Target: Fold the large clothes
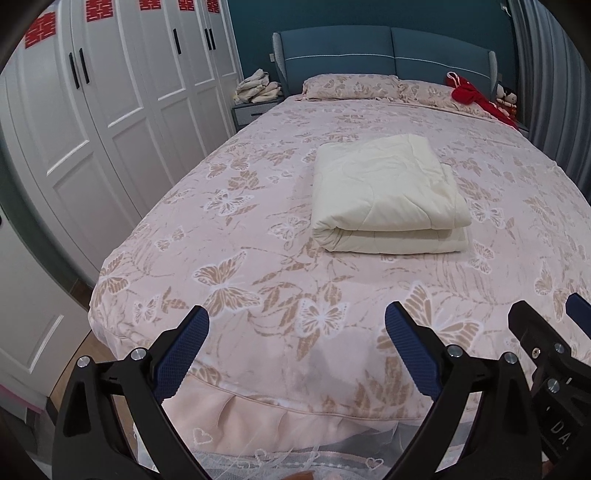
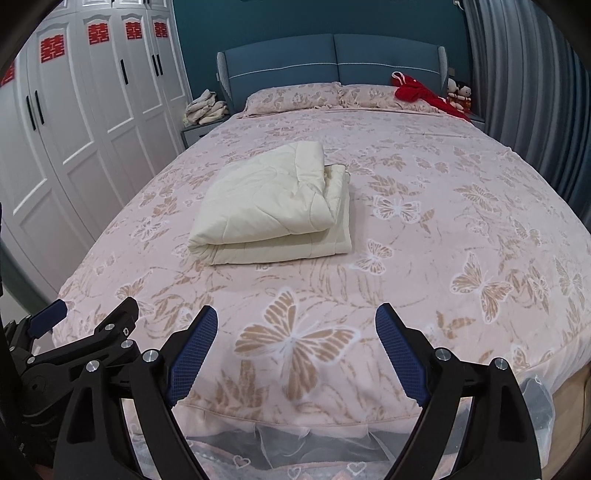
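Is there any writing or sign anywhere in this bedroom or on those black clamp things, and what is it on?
"囍": red paper double-happiness signs, one stuck near the top of each white wardrobe door.
"DA": white letters on the black body of the right gripper, seen at the edge of the left wrist view; any further letters are cut off.
No readable text on the bedspread, folded cream quilt or red garment.

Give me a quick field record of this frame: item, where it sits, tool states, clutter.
item: cream quilt, folded into a thick stack
location: middle of the bed, lying flat on the butterfly cover
left tool: open, nothing between its fingers, over the foot of the bed
right tool: open, nothing held, beside the left one
clutter: red garment by the pillows
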Available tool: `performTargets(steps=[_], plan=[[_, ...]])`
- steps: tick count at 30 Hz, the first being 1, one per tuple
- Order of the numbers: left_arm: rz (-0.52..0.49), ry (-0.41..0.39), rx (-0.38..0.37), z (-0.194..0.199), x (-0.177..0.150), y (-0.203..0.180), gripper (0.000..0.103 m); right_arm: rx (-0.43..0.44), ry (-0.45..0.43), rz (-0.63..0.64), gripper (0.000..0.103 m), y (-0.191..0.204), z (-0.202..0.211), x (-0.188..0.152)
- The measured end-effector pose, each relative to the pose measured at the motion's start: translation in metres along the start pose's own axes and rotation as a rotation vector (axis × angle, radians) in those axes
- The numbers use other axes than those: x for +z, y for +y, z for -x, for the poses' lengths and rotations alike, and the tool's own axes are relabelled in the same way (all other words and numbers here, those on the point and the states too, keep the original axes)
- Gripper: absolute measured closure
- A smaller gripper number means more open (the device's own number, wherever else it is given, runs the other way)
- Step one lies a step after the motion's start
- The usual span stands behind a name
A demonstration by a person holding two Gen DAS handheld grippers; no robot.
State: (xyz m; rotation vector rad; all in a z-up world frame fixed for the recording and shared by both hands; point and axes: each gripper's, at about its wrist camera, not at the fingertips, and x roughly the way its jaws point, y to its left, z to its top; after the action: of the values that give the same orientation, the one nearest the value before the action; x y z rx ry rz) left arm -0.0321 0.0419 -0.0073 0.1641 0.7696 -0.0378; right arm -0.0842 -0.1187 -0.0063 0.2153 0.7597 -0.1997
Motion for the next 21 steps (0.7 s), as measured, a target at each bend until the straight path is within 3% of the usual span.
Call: performTargets(steps=[21], plan=[[0.033,0.014,-0.003,-0.005,0.0,0.004,0.009,-0.041,-0.024,0.038,0.017,0.015,-0.001,0.001]])
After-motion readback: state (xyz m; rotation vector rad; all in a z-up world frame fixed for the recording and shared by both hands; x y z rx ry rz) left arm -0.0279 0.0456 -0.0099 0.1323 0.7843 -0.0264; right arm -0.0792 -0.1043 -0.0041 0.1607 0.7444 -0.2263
